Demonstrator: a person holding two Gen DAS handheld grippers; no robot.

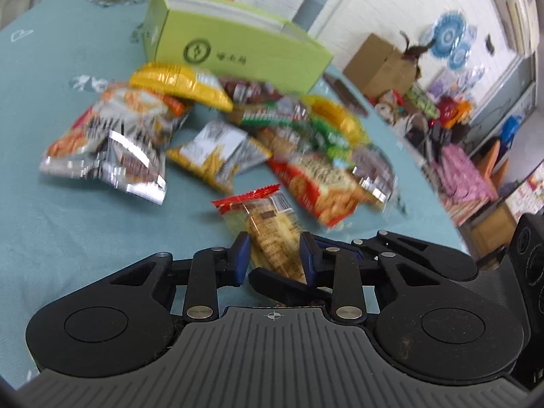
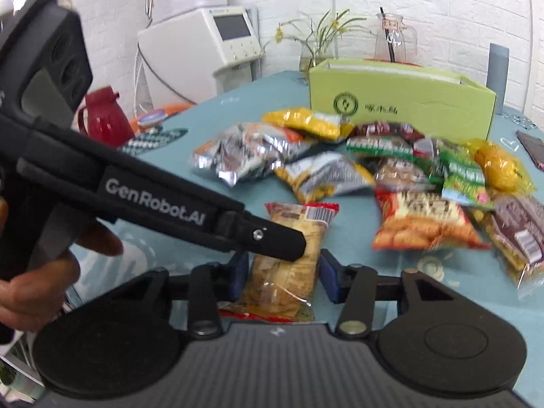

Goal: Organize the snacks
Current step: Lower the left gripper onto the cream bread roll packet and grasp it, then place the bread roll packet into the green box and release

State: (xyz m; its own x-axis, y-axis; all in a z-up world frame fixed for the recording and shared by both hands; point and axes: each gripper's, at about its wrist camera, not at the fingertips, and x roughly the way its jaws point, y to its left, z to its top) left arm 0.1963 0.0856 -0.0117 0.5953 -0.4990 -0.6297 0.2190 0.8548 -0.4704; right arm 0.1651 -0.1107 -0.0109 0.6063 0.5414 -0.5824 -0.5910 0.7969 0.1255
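Gripping one clear snack packet (image 2: 289, 265) low over the desk (image 1: 68, 204), both hand-held grippers clamped on it.
Left hand-held gripper (image 1: 273, 255) nearly shut on one end; right hand-held gripper (image 2: 282, 273) pinched across its width. Judged pick-up step; next called for carrying to green box (image 2: 408, 102). Box opening seen only in right view; floor clutter only in left.

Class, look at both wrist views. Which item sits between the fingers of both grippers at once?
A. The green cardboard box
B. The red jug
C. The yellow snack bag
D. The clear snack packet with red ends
D. The clear snack packet with red ends lies between the right gripper pads, and the left gripper pinches the same packet from the other end, as the left wrist view shows.
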